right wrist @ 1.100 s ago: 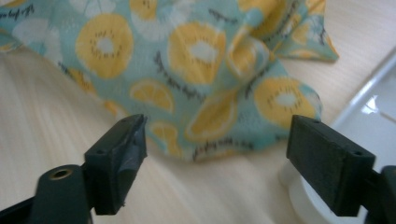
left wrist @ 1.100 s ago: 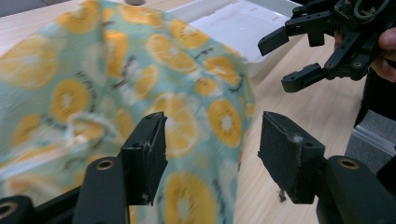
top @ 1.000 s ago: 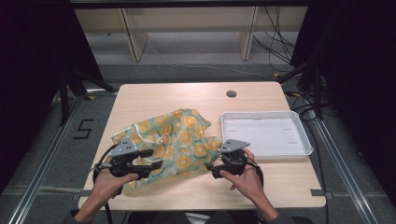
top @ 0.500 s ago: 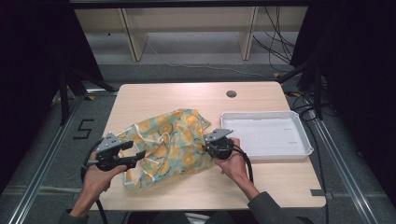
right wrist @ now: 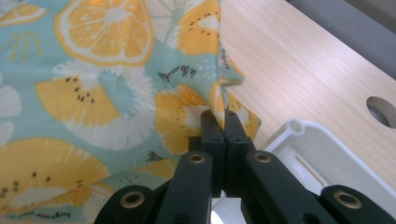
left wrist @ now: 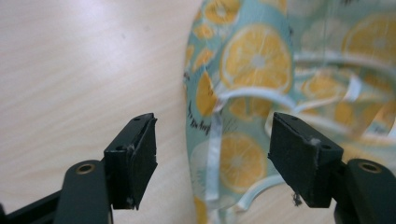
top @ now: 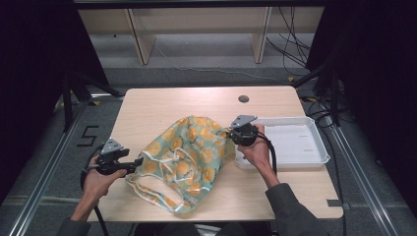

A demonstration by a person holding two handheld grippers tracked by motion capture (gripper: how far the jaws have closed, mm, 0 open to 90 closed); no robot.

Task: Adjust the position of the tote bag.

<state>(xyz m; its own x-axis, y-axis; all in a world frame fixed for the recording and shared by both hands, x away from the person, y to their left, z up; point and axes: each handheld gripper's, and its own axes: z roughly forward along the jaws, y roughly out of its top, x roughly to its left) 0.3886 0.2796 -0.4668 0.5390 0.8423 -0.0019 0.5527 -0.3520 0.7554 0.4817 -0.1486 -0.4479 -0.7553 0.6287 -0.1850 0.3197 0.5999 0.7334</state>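
High view, right tool pinching crumpled citrus-print cloth bag, left tool wide, jaws opening.

Left gripper sat low at near left, forearm entering from bottom edge, hand wrapped round grip, pointing right; jaws stood well apart, having just been opening, pads pressing on nothing. Right gripper sat farther in at centre-right, sleeved forearm angling up-left from bottom, pointing left; jaws were pressed together, pinching fold of cloth.
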